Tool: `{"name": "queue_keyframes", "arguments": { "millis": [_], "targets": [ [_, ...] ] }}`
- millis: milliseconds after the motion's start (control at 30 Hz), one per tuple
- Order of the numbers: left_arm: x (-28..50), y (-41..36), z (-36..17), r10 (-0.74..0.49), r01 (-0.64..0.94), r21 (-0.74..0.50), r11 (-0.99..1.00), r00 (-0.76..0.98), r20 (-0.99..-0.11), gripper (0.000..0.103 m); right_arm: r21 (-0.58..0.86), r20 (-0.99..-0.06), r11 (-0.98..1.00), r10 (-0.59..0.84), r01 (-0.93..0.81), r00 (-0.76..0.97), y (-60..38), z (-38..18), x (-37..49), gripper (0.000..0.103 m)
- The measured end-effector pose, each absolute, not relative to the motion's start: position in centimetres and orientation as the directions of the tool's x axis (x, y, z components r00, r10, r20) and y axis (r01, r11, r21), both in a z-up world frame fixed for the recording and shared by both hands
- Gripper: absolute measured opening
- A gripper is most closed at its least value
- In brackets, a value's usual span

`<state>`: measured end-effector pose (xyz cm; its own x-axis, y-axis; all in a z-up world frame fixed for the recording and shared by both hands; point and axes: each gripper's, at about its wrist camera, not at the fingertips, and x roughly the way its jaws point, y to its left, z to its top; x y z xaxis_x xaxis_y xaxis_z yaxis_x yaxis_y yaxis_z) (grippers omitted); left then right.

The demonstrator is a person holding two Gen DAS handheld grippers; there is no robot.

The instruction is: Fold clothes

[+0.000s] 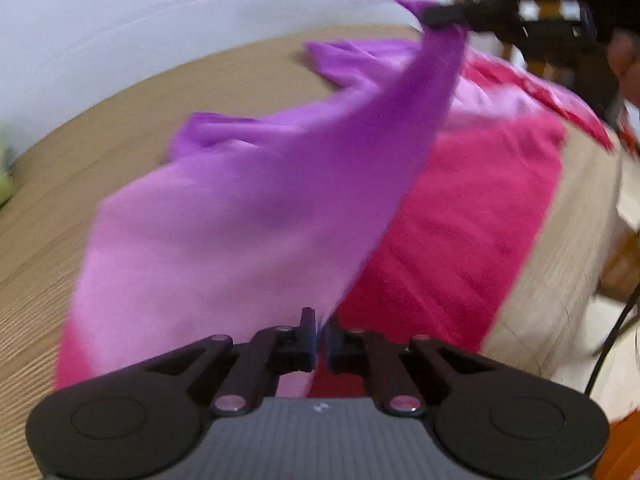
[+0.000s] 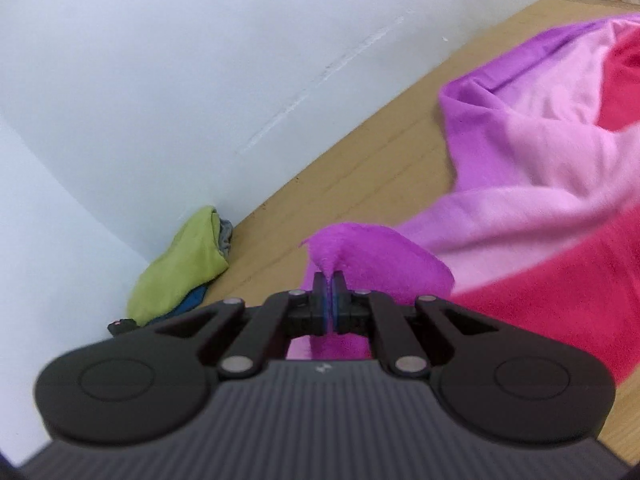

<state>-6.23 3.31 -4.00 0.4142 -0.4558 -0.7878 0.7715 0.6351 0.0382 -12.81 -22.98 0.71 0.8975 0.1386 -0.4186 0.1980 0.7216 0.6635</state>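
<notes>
Both tongs are gripping the purple-and-pink garment (image 1: 248,200) lying on the desk (image 1: 60,240): left tongs (image 1: 319,334) at its near edge, right tongs (image 2: 330,280) at a purple corner. Only the right view is showing a green cloth pile (image 2: 180,264) beyond the garment.

A home room; bed-like tan surface (image 2: 360,168) against white wall (image 2: 160,80); folded clothes pile (image 2: 180,264).

One large soft fleece garment (image 1: 248,208) banded in purple, pale pink and deep pink lies spread on one tan wooden table (image 1: 60,280). Two black two-finger grippers are in view: the left gripper (image 1: 319,328) and the right gripper (image 2: 330,292). One small pile of folded clothes (image 2: 180,268) sits in the corner, showing three pieces: one lime green, one blue, one grey. One pale wall (image 2: 160,80) stands behind.
</notes>
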Motion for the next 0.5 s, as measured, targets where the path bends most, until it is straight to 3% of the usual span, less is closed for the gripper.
{"name": "queue_keyframes", "arguments": {
  "millis": [167, 367, 500],
  "targets": [
    [-0.6, 9.0, 0.5, -0.448, 0.638, -0.015, 0.770, 0.524, -0.725, 0.004, 0.592, -0.410, 0.795, 0.156, 0.133, 0.899, -19.2, 5.4, -4.1, 0.005],
    [8.6, 19.9, 4.5, -0.324, 0.412, -0.012, 0.911, 0.698, -0.638, 0.004, 0.485, -0.231, 0.855, 0.325, -0.181, 0.917, -6.2, 13.2, 11.4, 0.005],
    [15.2, 27.8, 4.1, -0.204, 0.253, -0.012, 0.967, 0.747, -0.633, 0.004, 0.313, -0.147, 0.856, 0.472, -0.411, 0.869, 7.6, 15.8, 21.1, 0.005]
  ]
}}
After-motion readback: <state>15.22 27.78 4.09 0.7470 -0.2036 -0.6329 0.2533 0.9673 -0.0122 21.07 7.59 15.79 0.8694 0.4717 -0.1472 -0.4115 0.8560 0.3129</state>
